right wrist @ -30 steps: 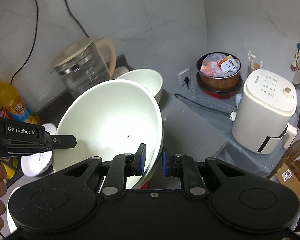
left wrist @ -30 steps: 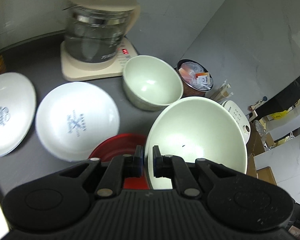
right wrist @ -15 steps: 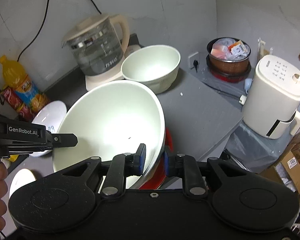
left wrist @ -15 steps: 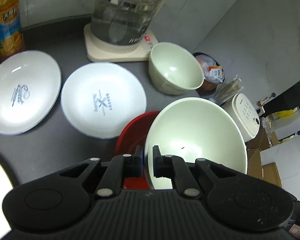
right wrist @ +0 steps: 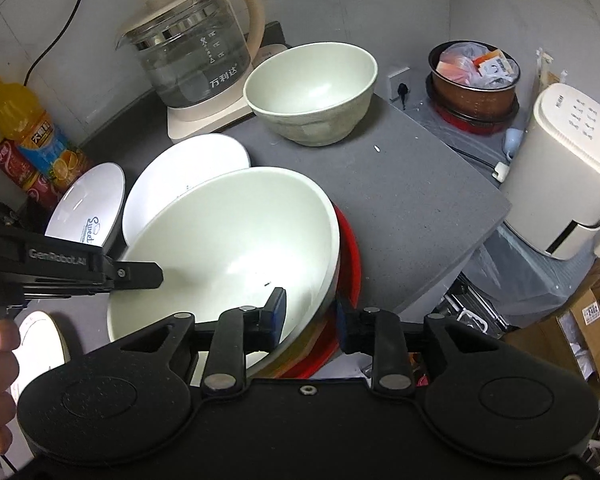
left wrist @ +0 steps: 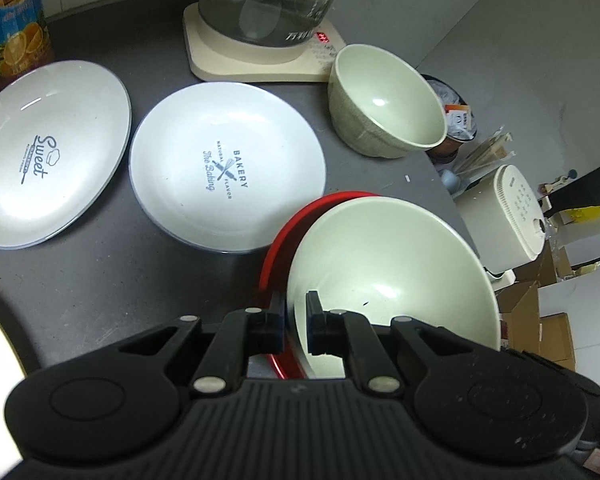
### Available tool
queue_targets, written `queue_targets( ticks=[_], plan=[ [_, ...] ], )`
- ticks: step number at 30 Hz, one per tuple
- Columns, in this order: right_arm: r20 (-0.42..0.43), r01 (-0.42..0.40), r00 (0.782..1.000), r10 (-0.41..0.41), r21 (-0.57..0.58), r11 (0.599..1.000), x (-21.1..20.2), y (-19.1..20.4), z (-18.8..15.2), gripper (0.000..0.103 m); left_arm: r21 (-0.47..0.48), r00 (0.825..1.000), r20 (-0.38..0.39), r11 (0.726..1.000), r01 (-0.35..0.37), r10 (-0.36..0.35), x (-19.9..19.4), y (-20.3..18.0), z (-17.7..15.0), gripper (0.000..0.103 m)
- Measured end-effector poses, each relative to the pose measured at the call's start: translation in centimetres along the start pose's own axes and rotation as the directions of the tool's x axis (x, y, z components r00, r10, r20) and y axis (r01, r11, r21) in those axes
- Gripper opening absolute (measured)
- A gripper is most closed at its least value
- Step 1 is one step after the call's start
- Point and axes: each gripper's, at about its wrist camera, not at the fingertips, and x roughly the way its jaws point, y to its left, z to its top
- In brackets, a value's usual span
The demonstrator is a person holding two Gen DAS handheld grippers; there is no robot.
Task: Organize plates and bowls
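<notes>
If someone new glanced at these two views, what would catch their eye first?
Most likely the big pale green bowl in the foreground, sitting in a red dish, its rim pinched by the left gripper while the right gripper opens around the opposite rim. Behind it lie two white plates and a smaller green bowl.

Dark grey tabletop, matte, squared corner at the right in the right wrist view. Directly on it: two white printed plates just beside each other, a red plate near the front, a pale green bowl further back, a cream kettle base carrying a glass kettle, and an orange drink bottle at the rear left.
</notes>
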Motion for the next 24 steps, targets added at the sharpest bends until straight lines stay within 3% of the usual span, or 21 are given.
queue_targets(
  ticks=[9,18,23,24],
  plan=[
    [-0.04,0.008,0.999,-0.008,0.008,1.0,1.2,0.2,0.7,0.034,0.0,1.0,-0.024,1.0,-0.005,0.005,0.6,0.0,0.7,0.01],
    [-0.042,0.057,0.998,-0.055,0.038,0.998,2.1,-0.5,1.0,0.013,-0.004,1.0,-0.009,1.0,0.008,-0.008,-1.2,0.5,1.2,0.016],
    [-0.019,0.055,0.998,-0.054,0.065,0.996,1.2,-0.2,1.2,0.02,-0.001,0.999,0.021,0.999,0.035,-0.035,-2.9,1.1,0.9,0.03],
    [-0.004,0.045,0.999,-0.045,0.065,0.997,0.9,-0.1,1.2,0.028,0.002,0.999,0.025,0.999,0.035,-0.035,-3.2,1.2,0.8,0.033]
  ],
)
